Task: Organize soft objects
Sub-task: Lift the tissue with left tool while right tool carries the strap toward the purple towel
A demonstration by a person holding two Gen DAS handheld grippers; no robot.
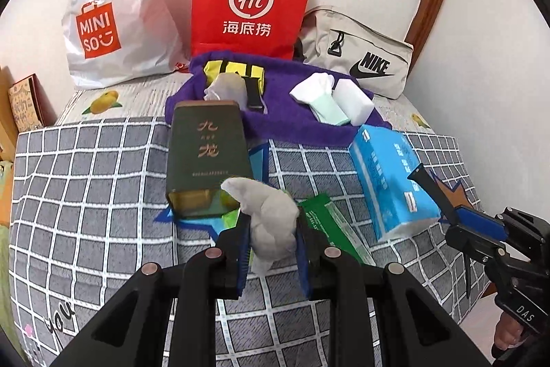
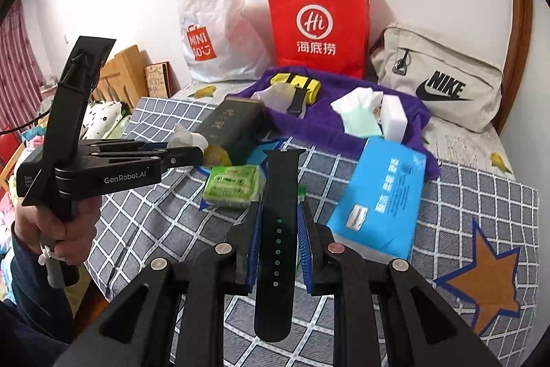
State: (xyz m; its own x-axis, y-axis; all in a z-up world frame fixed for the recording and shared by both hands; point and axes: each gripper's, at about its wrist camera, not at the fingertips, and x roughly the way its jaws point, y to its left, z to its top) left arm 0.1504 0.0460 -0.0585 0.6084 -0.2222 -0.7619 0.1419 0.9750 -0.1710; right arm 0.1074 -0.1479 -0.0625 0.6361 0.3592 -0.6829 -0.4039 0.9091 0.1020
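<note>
My left gripper (image 1: 273,226) is shut on a grey sock (image 1: 268,212) and holds it above the checked bedspread; from the right wrist view the same sock (image 2: 190,138) shows at its tips. My right gripper (image 2: 278,222) is shut on a black watch strap (image 2: 278,229), held upright between the blue pads. A purple towel (image 1: 292,122) lies farther back with a second grey sock (image 1: 225,86), a yellow-black item (image 1: 233,71), white and mint socks (image 1: 319,98) and a white sponge block (image 1: 355,100) on it.
A dark green box (image 1: 206,153) lies in front of the towel, and a blue tissue pack (image 1: 388,181) lies to the right. A green packet (image 2: 233,186) lies on the checked bedspread (image 1: 86,177). A red paper bag (image 1: 251,2), a white Miniso bag (image 1: 113,12) and a Nike pouch (image 1: 361,57) stand at the wall.
</note>
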